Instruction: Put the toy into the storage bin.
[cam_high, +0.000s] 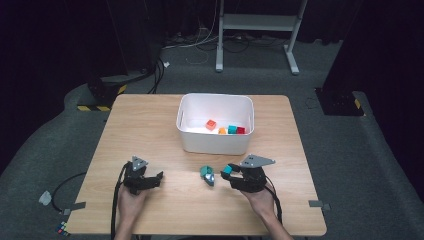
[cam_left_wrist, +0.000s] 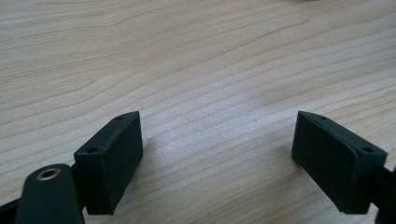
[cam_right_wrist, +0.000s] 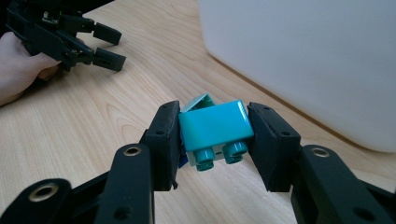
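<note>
Teal brick (cam_right_wrist: 215, 126) sits clamped in the right gripper (cam_right_wrist: 215, 140). White bin (cam_high: 215, 145) lies just ahead of it. Left gripper (cam_left_wrist: 217, 154) gapes empty.

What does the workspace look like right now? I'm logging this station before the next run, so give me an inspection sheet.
Surface: wooden table, bare grain under the left tongs.
Job's things: teal brick clamped in the right tongs; white bin holding red, orange and teal bricks.
Clutter: one teal-grey piece lying before the bin.
Grippers: left tongs open, holding nothing; right tongs shut on the brick.
Cables: black leads trail off the table's near edge; more cables on the floor behind the table.
Surroundings: grey carpet, white stand, dark backdrop.
</note>
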